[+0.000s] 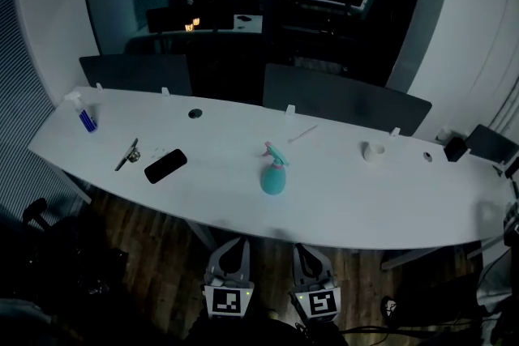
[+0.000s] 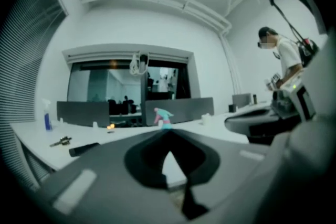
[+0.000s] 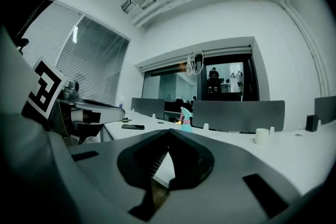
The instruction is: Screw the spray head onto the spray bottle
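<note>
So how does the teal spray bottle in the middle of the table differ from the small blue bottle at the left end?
The teal spray bottle is squat and rounded, while the small blue bottle is slim. The teal one looks clearly bigger. Its head is pink and teal, and the blue one's is pale. Both stand upright on the white table with a spray head on.
</note>
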